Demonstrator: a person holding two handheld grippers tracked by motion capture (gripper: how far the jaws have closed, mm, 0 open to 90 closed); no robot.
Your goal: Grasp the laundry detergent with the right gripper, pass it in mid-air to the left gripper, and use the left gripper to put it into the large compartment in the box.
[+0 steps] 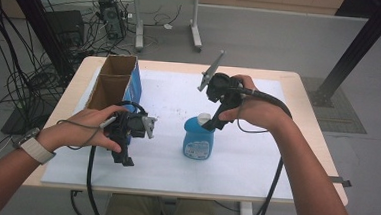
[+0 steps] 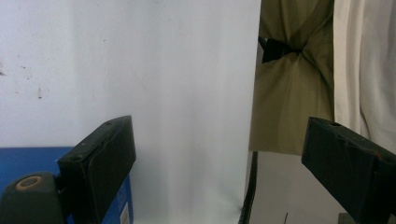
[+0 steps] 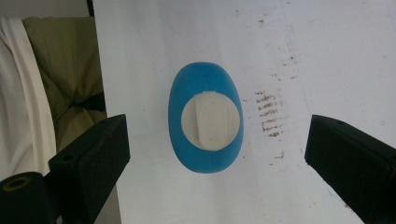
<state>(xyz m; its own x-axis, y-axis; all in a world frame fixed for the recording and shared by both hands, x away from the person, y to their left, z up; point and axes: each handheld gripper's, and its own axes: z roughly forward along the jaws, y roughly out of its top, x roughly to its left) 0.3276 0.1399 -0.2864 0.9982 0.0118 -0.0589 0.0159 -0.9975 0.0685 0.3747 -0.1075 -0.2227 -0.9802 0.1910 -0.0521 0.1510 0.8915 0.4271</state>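
Blue bottle [image 1: 198, 142] upright mid-surface on the white mat [image 1: 255, 166], white cap [image 3: 211, 119] up, so open to a grasp from above. Right gripper [image 1: 211, 123] poised straight over it, jaws wide apart and empty, straddling the cap line. Left gripper [image 1: 125, 158] parked low near the cardboard box [image 1: 110, 85], jaws likewise spread, gripping nothing.

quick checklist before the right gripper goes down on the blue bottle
1. Right gripper jaws open: ok, wide apart.
2. Blue bottle upright on the white mat: ok.
3. Bottle's white cap centred between the jaws: ok, seen from straight above.
4. Nothing touching the bottle: ok.
5. Left gripper clear of the bottle: ok, open, off to the side.
6. Cardboard box ready to take it: cannot tell.
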